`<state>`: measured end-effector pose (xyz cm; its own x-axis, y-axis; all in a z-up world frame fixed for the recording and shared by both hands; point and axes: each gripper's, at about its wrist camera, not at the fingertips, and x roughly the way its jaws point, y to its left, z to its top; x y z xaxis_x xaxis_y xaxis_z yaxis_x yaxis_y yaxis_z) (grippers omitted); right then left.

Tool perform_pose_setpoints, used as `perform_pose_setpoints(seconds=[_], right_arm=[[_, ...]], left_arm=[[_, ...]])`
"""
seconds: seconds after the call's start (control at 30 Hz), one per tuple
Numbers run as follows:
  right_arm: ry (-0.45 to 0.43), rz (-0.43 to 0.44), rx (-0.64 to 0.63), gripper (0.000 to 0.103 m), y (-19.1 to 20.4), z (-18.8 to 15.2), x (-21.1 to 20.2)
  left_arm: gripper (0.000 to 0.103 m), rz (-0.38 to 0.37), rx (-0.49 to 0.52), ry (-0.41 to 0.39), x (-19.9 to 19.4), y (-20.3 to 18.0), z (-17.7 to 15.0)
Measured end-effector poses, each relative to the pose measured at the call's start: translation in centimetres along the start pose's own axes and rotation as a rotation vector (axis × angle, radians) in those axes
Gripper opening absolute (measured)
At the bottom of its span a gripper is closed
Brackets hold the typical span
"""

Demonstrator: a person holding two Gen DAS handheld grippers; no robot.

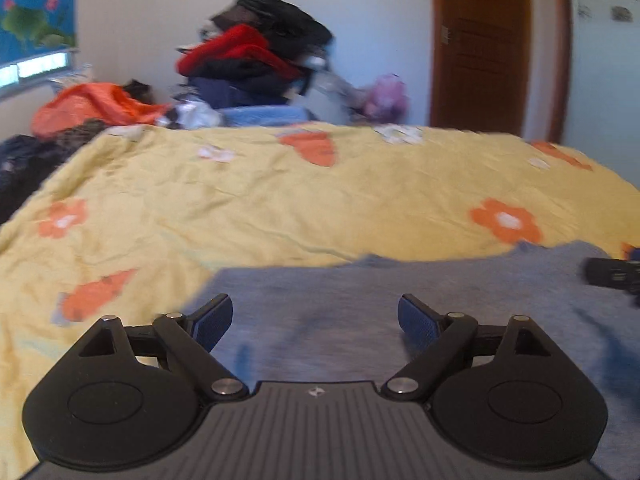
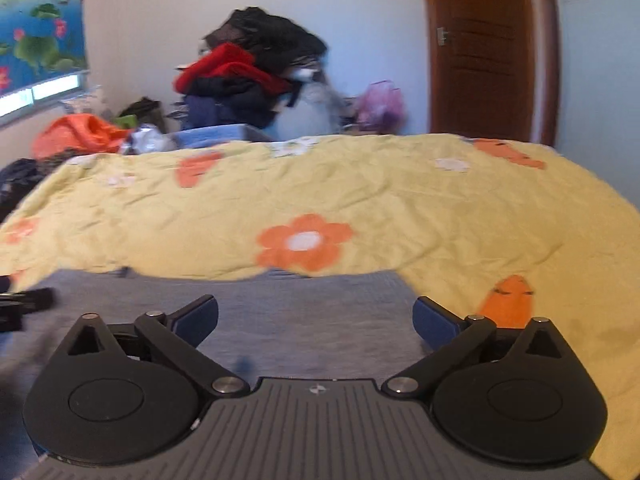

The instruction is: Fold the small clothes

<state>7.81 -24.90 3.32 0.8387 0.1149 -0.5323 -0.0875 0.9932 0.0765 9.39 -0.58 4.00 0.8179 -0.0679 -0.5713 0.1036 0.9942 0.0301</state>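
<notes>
A grey-blue garment (image 1: 400,300) lies flat on the yellow flowered bedspread (image 1: 280,200). My left gripper (image 1: 315,322) is open above the garment's left part, holding nothing. The garment also shows in the right wrist view (image 2: 312,312), with my right gripper (image 2: 316,320) open above its right part, holding nothing. The right gripper's tip (image 1: 612,274) shows at the right edge of the left wrist view. The left gripper's tip (image 2: 24,304) shows at the left edge of the right wrist view.
A pile of red, black and navy clothes (image 1: 256,56) stands beyond the bed's far edge. Orange fabric (image 1: 92,106) and dark clothes (image 1: 24,160) lie at the far left. A brown door (image 1: 484,48) is at the back right.
</notes>
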Motion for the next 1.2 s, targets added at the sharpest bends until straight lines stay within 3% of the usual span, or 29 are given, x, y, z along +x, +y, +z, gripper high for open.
perform_pose_setpoints(seconds=[0.1,0.17,0.23,0.3,0.53,0.6,0.7,0.8,0.93,1.07,1.2], right_arm=[[0.028,-0.033,-0.117,0.102,2.0,-0.2,1.5],[0.094,-0.071,-0.151,0.102,1.9,-1.0,3.1],[0.092,-0.026,-0.073,0.103,0.2,-1.5,3.2],[0.093,-0.037,-0.053,0.103,-0.6,-1.4,3.5],[0.072,-0.061,-0.04,0.1,0.2,-1.1,2.0],[0.04,-0.009,-0.028,0.101,0.9,-0.8,0.7],[0.053,0.027,-0.06,0.102,2.0,-0.9,0.3],[0.1,-0.024,-0.11,0.103,1.9,-2.5,2.0],[0.086,-0.012,-0.102,0.103,1.6,-2.7,1.9],[0.08,-0.012,-0.099,0.103,1.7,-2.9,1.6],[0.074,-0.013,-0.096,0.103,1.6,-3.0,1.4]], left_arm=[[0.092,0.019,0.062,0.046,2.4,-1.6,-1.0],[0.097,-0.019,0.0,0.058,2.9,-0.4,-1.1],[0.1,-0.055,-0.039,0.078,3.5,0.8,-1.2],[0.103,-0.064,-0.04,0.085,3.7,1.0,-1.1],[0.103,-0.065,-0.043,0.082,3.5,0.8,-1.2],[0.103,-0.063,-0.044,0.081,3.5,0.9,-1.2],[0.103,-0.063,-0.043,0.081,3.5,0.8,-1.2],[0.103,-0.063,-0.045,0.08,3.5,0.9,-1.2],[0.103,-0.059,-0.043,0.08,3.4,0.8,-1.2],[0.103,0.011,-0.092,-0.004,-0.6,1.7,-1.8],[0.103,-0.081,-0.304,-0.092,-7.8,5.1,-4.3]])
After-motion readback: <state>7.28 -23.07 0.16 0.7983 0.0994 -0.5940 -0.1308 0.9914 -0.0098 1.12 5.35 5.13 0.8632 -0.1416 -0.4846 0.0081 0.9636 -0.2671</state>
